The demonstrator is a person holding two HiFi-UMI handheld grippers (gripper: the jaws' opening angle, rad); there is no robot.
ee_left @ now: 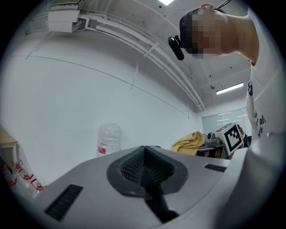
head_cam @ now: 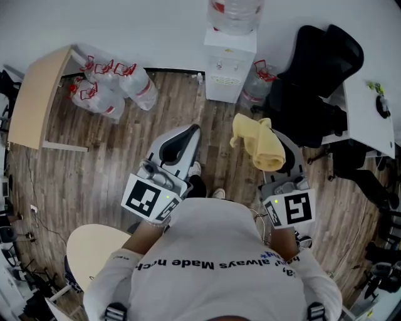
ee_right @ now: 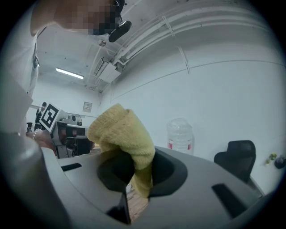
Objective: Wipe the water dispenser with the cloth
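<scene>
Bottle (head_cam: pixel 235 15) atop water dispenser (head_cam: pixel 229 91) cut off by top edge in head view. Dispenser cabinet hidden behind bodies of left gripper (ee_left: pixel 144 161) and right gripper (ee_right: pixel 142 176) in gripper views; only bottle seen. Taps (head_cam: pixel 227 64) too small for detail to be told. Lower end of cloth (ee_right: pixel 123 134) swallowed between right jaws. Small items (head_cam: pixel 382 105) on white table (head_cam: pixel 363 122) not identifiable.

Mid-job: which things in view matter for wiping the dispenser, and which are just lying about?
For the job:
water dispenser
yellow cloth, gripped in the right tongs

Lying about:
water jugs on the floor
black office chair
wooden table
</scene>
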